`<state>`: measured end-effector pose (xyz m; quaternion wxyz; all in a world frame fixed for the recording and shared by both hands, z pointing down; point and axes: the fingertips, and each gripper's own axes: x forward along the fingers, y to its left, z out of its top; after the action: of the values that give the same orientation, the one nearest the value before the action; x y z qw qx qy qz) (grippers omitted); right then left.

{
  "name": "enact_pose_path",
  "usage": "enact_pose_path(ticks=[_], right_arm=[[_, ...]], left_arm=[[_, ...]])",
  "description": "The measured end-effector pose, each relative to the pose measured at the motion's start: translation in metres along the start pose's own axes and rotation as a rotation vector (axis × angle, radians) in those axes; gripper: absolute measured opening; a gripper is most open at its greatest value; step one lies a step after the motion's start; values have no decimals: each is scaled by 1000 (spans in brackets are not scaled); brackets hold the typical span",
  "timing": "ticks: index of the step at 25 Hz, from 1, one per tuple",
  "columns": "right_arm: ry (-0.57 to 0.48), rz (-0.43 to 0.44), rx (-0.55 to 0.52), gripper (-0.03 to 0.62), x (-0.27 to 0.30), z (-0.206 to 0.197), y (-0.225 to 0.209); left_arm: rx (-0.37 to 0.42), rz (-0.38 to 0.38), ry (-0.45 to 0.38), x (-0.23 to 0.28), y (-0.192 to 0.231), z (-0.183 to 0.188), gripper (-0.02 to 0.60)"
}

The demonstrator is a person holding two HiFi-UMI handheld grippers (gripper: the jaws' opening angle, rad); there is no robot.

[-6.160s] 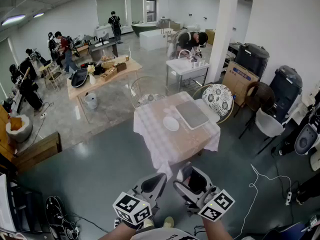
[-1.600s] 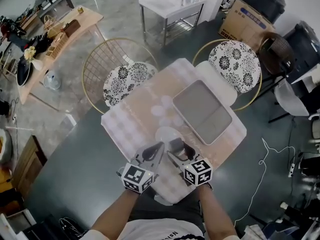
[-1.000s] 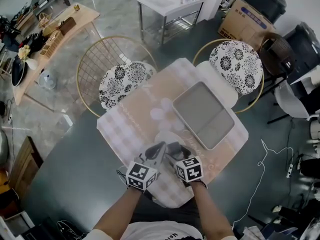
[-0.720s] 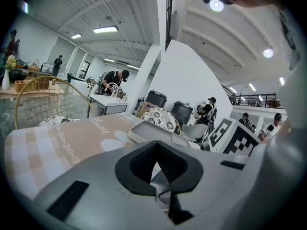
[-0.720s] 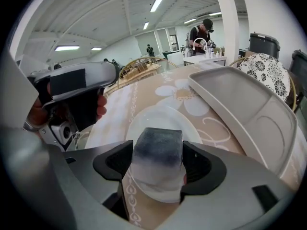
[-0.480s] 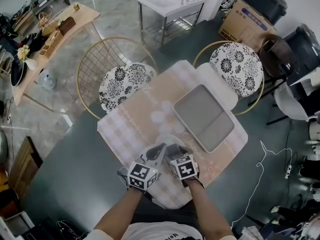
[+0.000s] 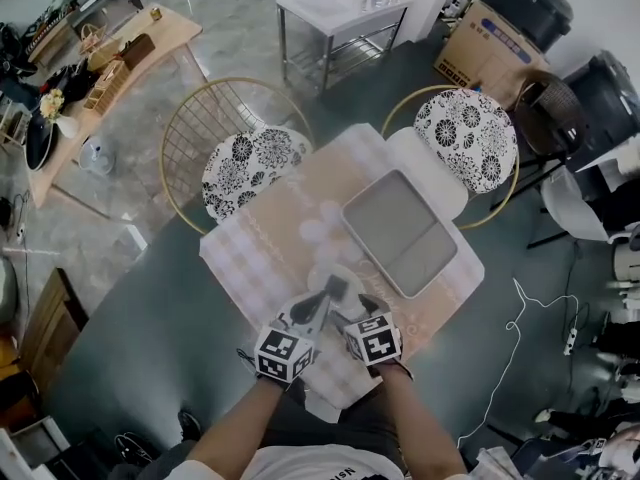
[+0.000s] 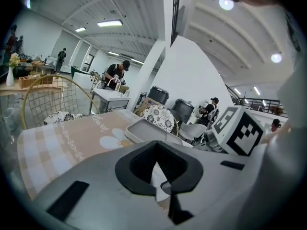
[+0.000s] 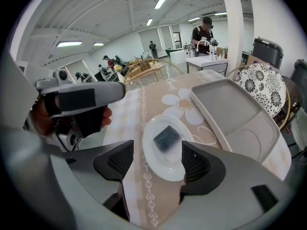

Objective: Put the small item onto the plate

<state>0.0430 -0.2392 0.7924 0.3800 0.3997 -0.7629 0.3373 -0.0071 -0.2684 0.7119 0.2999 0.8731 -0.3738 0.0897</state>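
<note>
from the head view, both tools hang over the near edge of the desk (image 7: 262, 253). the left tool (image 7: 322, 298) and the right tool (image 7: 366, 306) are close together, just beside the white plate (image 7: 345, 268). a grey tray (image 7: 400, 230) lies further back. i can't pick out the small block from up here.

in the left gripper view, that tool's pads meet at the tips. only a hollow is left between them, with a sliver of white showing through and nothing gripped.

in the right gripper view, that tool is wide apart and empty. straight past it the small dark block (image 9: 166, 138) lies flat near the middle of the plate, touched by neither tool.

to my eye the placing is done, and only drawing both tools back off the desk is left.
</note>
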Motion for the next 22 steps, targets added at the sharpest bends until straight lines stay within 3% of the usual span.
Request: enact_pose_path(ticks=[5,7,8,9,10,22], right_arm=[[-92,52,10,321,-47,29,24],[-151,45,18,288,-68,42,29],[-188,32,23,214,-80,49,28],[-228,18,28,96,-91,57,27],[-267,14,34,58,-102,65,27],[-521,147,58,17,-196,139,64]], left_arm=[[-16,-6,-2,-19,-25,26,4],[-22,1,-2,-27,-35,36,5],[-22,5,0,-31,-40,42,5],[-20,8,2,-35,-45,47,5],[-16,10,1,-38,-50,52,5],[5,40,-71,-82,-102,117,5]])
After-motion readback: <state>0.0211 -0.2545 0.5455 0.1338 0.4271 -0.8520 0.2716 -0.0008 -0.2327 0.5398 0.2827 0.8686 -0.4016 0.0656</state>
